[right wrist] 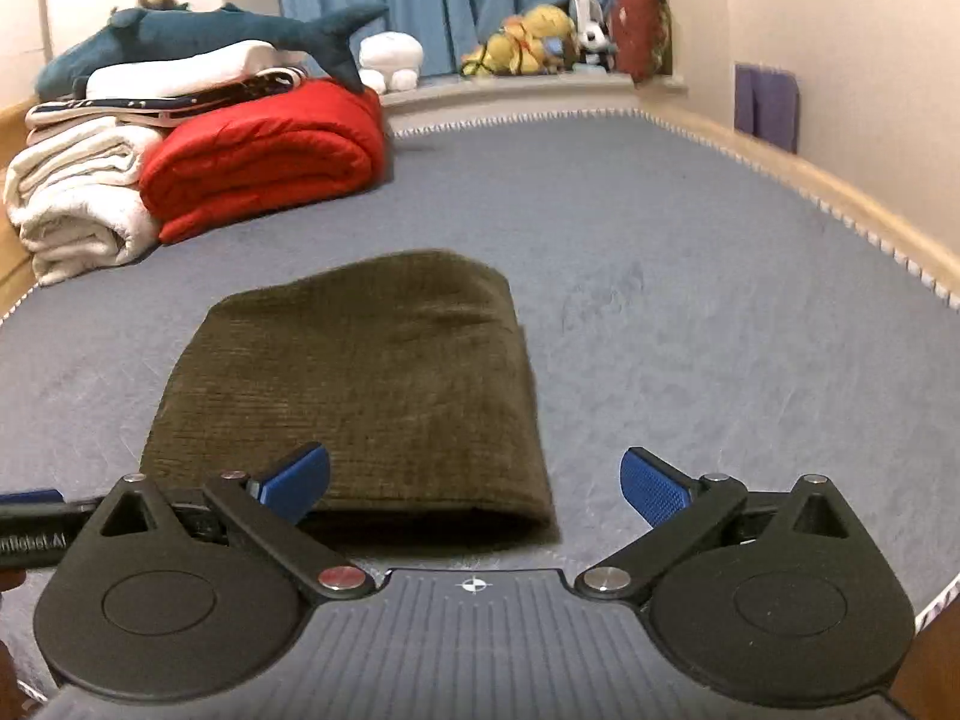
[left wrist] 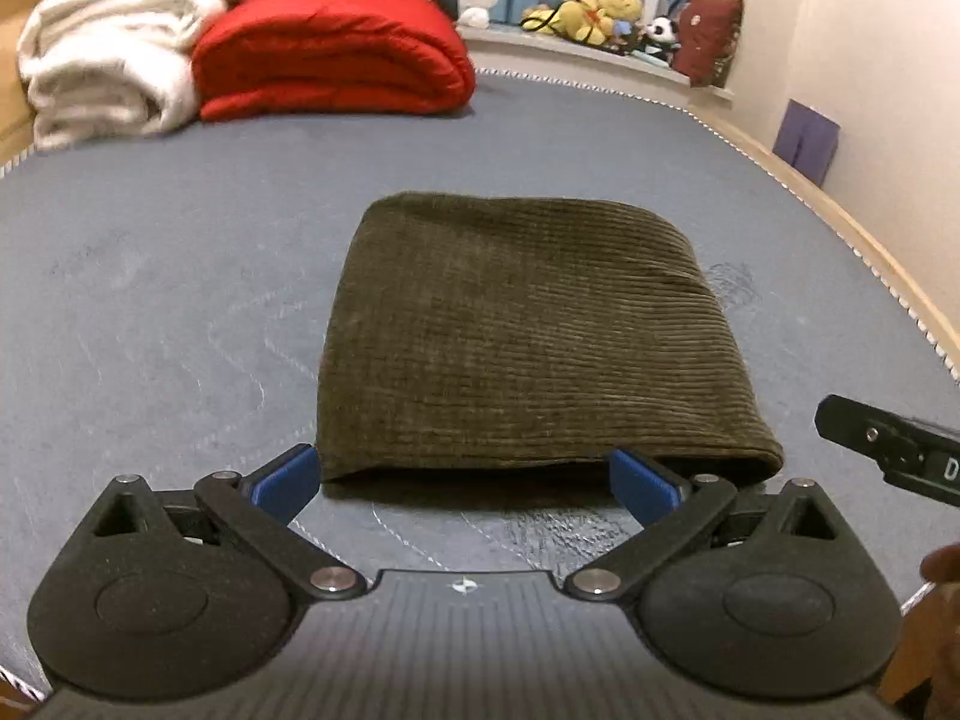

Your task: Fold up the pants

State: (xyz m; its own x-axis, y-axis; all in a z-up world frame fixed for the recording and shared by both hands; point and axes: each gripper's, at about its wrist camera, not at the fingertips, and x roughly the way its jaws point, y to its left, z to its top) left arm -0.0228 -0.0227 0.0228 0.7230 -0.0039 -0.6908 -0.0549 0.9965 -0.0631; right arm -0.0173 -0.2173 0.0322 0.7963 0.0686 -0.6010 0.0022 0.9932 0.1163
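Observation:
The olive-brown corduroy pants (left wrist: 516, 336) lie folded into a compact rectangle on the grey-blue mattress (left wrist: 150, 300). My left gripper (left wrist: 465, 480) is open and empty, its blue pads (left wrist: 285, 480) just short of the bundle's near edge. In the right wrist view the pants (right wrist: 360, 384) lie ahead and left. My right gripper (right wrist: 474, 483) is open and empty at the bundle's near right corner. The right gripper's body (left wrist: 888, 444) shows at the right edge of the left view; the left gripper's body (right wrist: 30, 522) shows at the left edge of the right view.
A folded red quilt (left wrist: 330, 54) and white blankets (left wrist: 102, 60) are stacked at the far left of the mattress. A plush shark (right wrist: 198, 36) lies on that stack. Stuffed toys (left wrist: 600, 12) line the far sill. The wooden bed rim (left wrist: 840, 222) and wall run along the right.

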